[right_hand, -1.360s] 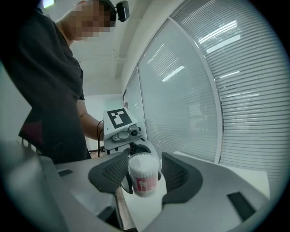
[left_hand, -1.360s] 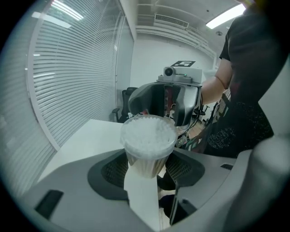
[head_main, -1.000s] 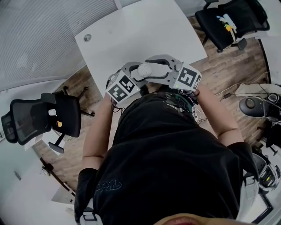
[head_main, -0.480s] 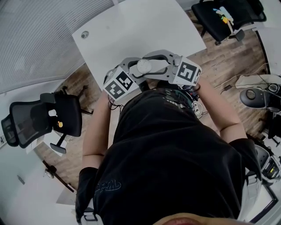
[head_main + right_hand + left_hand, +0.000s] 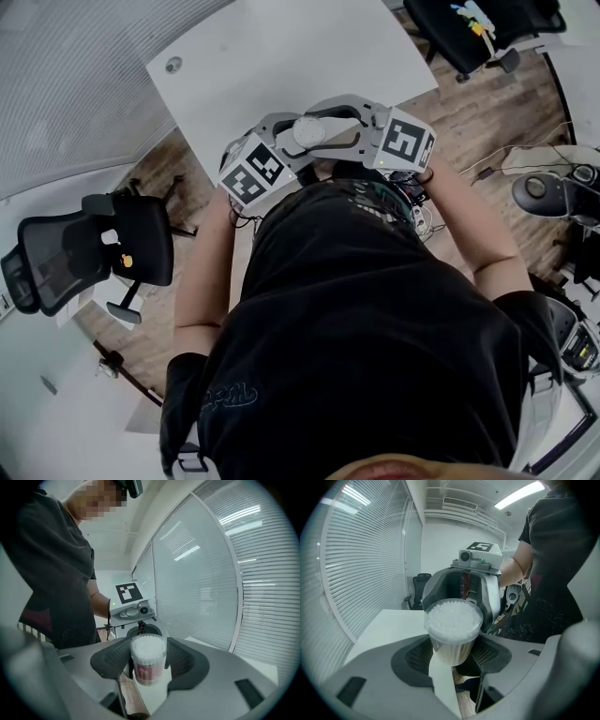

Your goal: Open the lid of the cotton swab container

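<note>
Over the near edge of the white table (image 5: 281,56), at twelve o'clock from the person's chest, the cotton swab container (image 5: 307,131) is held in mid-air with its clear lid (image 5: 453,620) on. The left gripper (image 5: 453,653) sits at eight o'clock of it, jaws fairly wide and clamped on the lower body. The right gripper (image 5: 149,660) faces it from three o'clock, pads pressed against both sides of the top. A black chair (image 5: 89,258) stands at eight o'clock on the wood floor.

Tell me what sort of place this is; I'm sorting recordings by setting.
Most likely an office or meeting room: a white table, black swivel chairs on wheeled bases, and slatted blinds along the wall.
</note>
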